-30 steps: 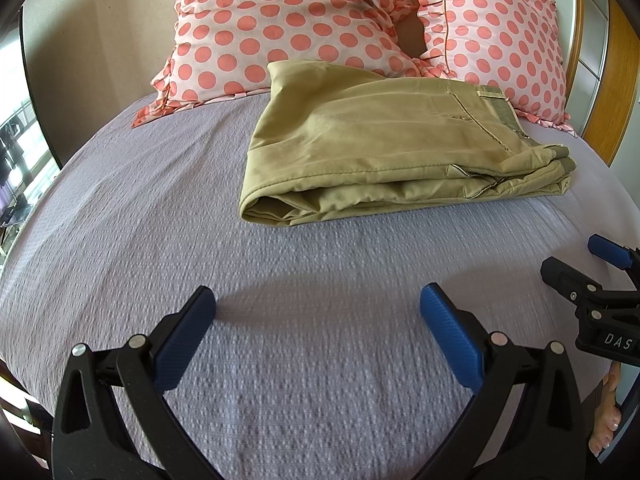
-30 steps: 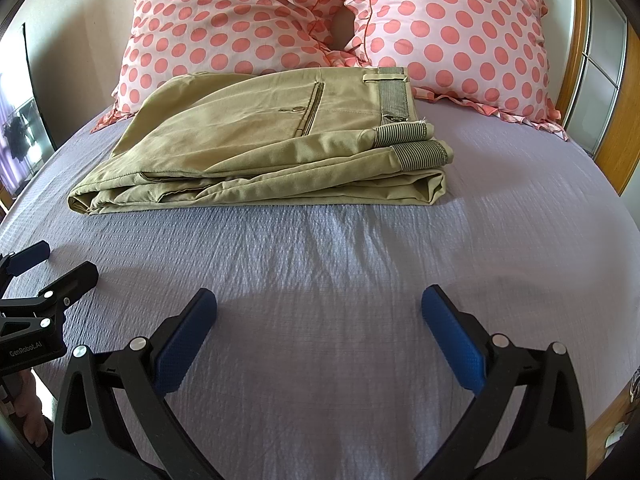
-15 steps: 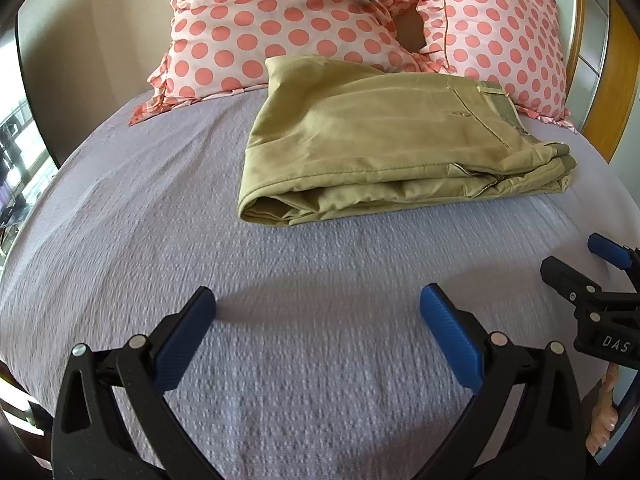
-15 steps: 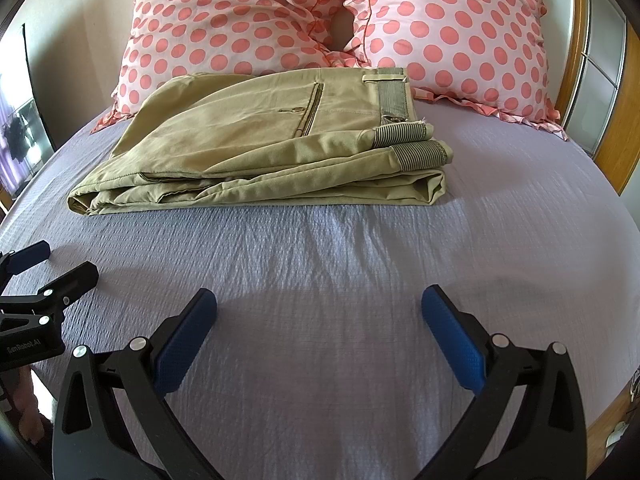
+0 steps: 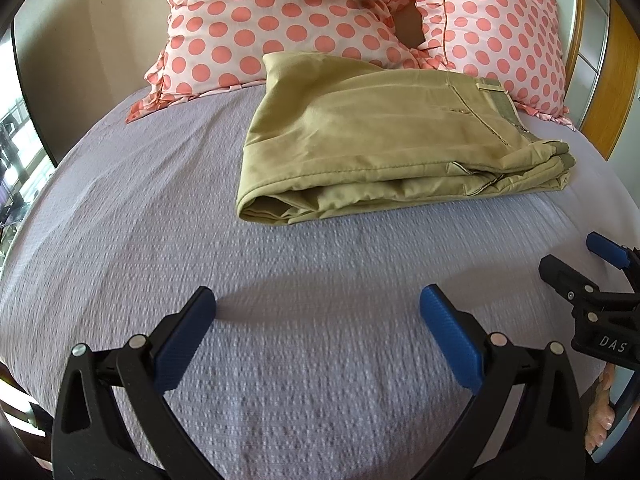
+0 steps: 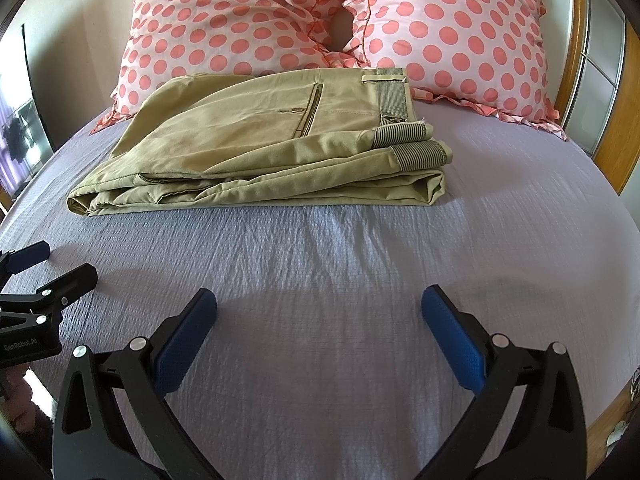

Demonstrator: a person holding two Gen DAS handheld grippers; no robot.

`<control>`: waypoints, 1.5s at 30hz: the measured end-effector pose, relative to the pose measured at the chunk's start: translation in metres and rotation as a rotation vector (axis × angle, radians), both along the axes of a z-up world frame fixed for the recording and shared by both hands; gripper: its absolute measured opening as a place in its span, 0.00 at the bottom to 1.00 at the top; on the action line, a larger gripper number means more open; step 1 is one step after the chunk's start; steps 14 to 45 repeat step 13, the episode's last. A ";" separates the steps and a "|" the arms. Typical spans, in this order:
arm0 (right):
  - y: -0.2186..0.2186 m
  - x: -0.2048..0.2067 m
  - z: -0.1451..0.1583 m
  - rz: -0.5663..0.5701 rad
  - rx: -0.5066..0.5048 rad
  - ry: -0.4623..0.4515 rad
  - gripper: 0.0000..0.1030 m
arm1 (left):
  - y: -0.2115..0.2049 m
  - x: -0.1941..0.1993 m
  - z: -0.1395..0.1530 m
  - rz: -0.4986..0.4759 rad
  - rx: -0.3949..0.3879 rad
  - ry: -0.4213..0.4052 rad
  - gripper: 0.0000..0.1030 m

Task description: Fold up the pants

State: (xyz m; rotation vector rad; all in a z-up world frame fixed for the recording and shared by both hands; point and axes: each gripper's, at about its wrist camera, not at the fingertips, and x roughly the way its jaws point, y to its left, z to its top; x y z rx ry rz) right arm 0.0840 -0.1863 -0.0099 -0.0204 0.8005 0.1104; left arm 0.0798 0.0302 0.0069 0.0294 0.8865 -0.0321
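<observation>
Khaki pants [image 5: 372, 140] lie folded into a compact stack on the lilac bedspread [image 5: 200, 208], just in front of the pillows. They also show in the right wrist view [image 6: 260, 148], with the striped waistband at the right end. My left gripper [image 5: 318, 312] is open and empty, low over the bedspread, well short of the pants. My right gripper [image 6: 319, 310] is open and empty, likewise short of the pants. The right gripper also shows at the right edge of the left wrist view [image 5: 576, 260]. The left gripper shows at the left edge of the right wrist view [image 6: 52, 264].
Two pink pillows with red dots [image 6: 240, 20] [image 6: 452, 28] lean against the headboard behind the pants. A wooden bed frame [image 6: 624, 120] runs along the right. A dark screen [image 6: 24, 140] stands off the bed's left side.
The left wrist view has tilted up slightly, so the pants sit a little lower in frame. The pants have not moved. Both grippers stay open.
</observation>
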 end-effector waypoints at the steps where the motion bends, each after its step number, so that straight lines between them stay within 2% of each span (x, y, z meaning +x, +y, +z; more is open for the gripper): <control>1: 0.000 0.000 0.000 0.001 0.000 0.000 0.99 | 0.000 0.000 0.000 0.001 0.001 0.001 0.98; 45: 0.000 0.000 0.000 0.002 0.000 0.000 0.99 | -0.003 -0.002 -0.003 0.002 0.003 -0.019 0.98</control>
